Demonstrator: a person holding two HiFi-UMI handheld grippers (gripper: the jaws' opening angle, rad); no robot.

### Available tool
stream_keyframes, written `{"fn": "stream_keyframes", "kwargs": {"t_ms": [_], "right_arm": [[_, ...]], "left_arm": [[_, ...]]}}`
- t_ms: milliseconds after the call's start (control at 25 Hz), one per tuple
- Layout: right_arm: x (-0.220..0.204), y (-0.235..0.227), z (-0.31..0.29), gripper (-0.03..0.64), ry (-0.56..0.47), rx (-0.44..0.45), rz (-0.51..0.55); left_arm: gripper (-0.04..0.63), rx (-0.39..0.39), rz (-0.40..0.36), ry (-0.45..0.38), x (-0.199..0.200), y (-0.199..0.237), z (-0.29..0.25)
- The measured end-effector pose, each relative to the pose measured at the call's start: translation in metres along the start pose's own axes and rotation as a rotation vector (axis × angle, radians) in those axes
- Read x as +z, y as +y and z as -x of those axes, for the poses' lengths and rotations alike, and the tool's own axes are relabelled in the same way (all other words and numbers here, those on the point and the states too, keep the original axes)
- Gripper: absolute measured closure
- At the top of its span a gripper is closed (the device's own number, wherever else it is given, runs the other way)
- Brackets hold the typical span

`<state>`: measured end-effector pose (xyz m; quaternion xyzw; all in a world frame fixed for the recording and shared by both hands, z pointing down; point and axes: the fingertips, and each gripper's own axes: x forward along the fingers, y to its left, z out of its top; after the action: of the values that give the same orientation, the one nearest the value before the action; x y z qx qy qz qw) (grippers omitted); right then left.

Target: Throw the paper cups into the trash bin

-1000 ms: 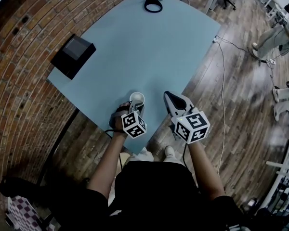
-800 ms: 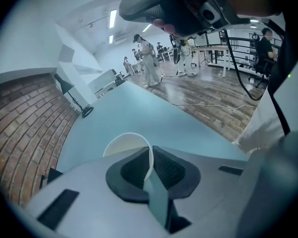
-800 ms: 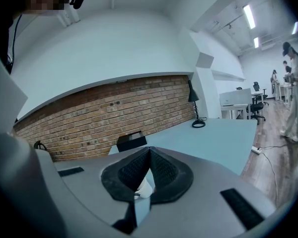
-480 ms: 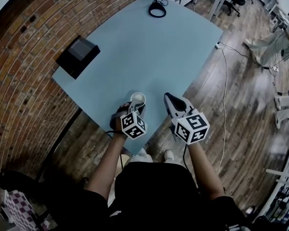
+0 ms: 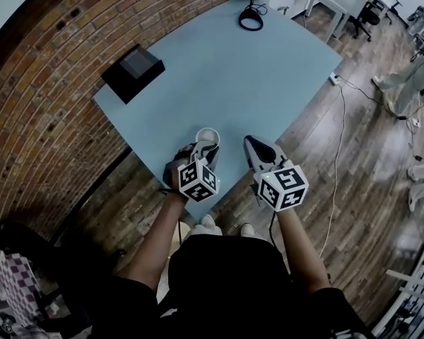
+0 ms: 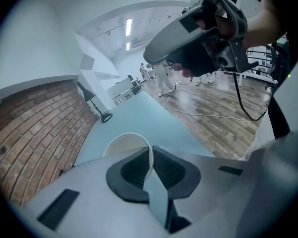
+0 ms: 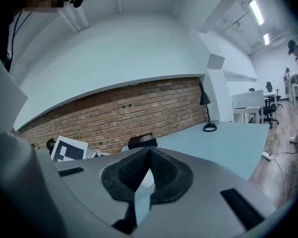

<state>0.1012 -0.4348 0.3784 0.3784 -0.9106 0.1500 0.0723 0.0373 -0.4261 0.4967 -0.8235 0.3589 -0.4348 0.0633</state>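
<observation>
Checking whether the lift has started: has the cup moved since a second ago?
No: the cup stays by the table edge, left gripper shut on it.

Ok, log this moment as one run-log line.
left gripper: shut on wall of white paper cup | right gripper: shut, empty | cup: upright over near corner of light blue table | binning: not yet done

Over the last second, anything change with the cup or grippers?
Barely anything. The left gripper stays clamped on the paper cup by its wall, near the table's near corner; whether it has lifted, I cannot tell. The right gripper stays shut and empty beside it. The black box and lamp only shift in frame because the head camera moved.
</observation>
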Motion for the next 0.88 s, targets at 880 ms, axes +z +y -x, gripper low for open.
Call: {"fn": "stream_keyframes", "kwargs": {"t_ms": [880], "right_arm": [[-0.018, 0.053, 0.033, 0.612, 0.050, 0.255, 0.089]], "left_arm": [[0.563, 0.280, 0.333, -0.098, 0.022, -0.042, 0.104]]}}
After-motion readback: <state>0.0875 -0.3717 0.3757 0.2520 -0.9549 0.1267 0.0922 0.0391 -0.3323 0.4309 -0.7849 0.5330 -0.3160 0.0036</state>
